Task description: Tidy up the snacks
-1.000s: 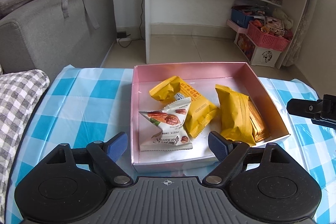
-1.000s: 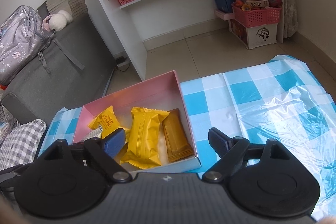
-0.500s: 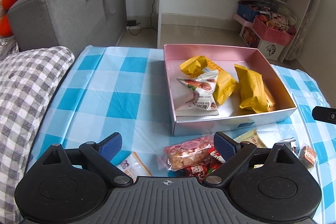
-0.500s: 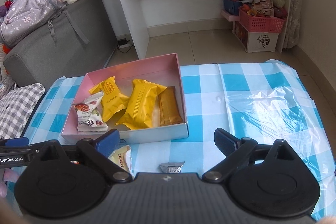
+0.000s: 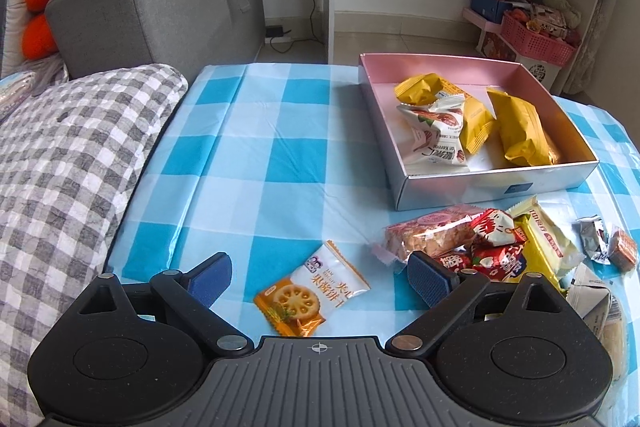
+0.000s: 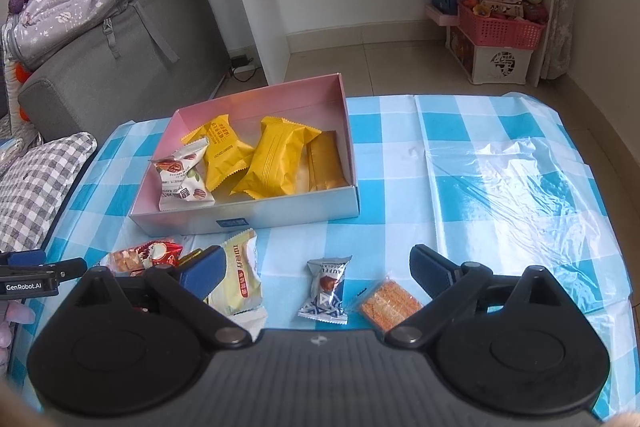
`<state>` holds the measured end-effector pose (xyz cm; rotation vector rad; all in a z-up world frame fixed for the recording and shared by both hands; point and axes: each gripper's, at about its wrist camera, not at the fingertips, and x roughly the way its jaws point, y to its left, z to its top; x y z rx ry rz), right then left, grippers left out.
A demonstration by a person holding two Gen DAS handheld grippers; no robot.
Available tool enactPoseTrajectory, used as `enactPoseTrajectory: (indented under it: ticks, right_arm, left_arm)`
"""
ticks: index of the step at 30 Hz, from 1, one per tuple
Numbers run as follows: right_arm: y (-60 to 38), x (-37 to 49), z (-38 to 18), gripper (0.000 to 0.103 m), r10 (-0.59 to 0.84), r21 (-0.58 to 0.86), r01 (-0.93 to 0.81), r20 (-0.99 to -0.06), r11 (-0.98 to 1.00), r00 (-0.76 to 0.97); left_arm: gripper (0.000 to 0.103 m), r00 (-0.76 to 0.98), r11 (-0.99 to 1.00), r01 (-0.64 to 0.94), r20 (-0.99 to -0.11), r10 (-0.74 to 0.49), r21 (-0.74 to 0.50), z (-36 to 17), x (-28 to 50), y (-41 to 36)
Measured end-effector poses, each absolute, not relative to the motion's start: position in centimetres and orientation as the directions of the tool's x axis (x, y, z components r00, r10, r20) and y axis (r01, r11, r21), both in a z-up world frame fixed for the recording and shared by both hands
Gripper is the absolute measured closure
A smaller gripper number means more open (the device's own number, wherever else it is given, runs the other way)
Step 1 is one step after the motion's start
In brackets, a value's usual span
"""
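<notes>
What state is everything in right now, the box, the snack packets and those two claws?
Pink cardboard box: lidless, holding four packets.
Orange-and-white biscuit packet: flat on the cloth, between the left claw tips, untouched.
Silver-blue chocolate packet: sealed, on the cloth.
Left claw: open, empty.
Right claw: open, empty.
</notes>
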<state>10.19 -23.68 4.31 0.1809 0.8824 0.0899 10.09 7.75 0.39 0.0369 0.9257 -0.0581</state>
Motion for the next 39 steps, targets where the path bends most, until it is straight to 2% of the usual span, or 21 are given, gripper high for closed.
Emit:
enactPoseTrajectory:
  ticks: [5,10,24,32,36,39]
  right_arm:
    - [-23.3,9.4,3.8,0.005,0.176,0.224,0.013,-0.8,0.974,0.574]
    - [-22.3,8.2,2.7,0.005,0.15,0.171,-0.005,-0.852,0.985,0.502]
    - [-19.7,5.2,-0.2,0.006,0.16,0.127,-0.116,-0.924,0.985,0.346]
    - [-18.7,4.9,-2.2,0.014,0.085,0.044,-0.139,-0.949,0.989,0.303]
    - [-18.9,4.6,-2.9,0.017,0.066,0.024,-0.141,-0.953,0.99,0.297]
    - [-19.0,4.5,-2.6,0.026,0.059,0.012,-0.149,-0.947,0.989,0.317]
  left_arm:
    - [0.007,0.588,0.997,0.076,-0.809,-0.026,0.023,-0.7,9.6,8.7]
    - [0.007,0.578,0.995,0.097,-0.815,-0.037,0.023,-1.9,9.4,9.6]
    - [0.007,0.557,0.962,0.267,-0.824,-0.106,0.057,-5.4,9.9,8.6]
    - [0.008,0.555,0.958,0.283,-0.823,-0.122,0.049,-5.5,10.2,7.7]
    - [0.018,0.554,0.959,0.282,-0.822,-0.133,0.035,-5.3,9.9,7.5]
    - [0.029,0.552,0.955,0.293,-0.823,-0.138,0.037,-5.1,9.6,7.1]
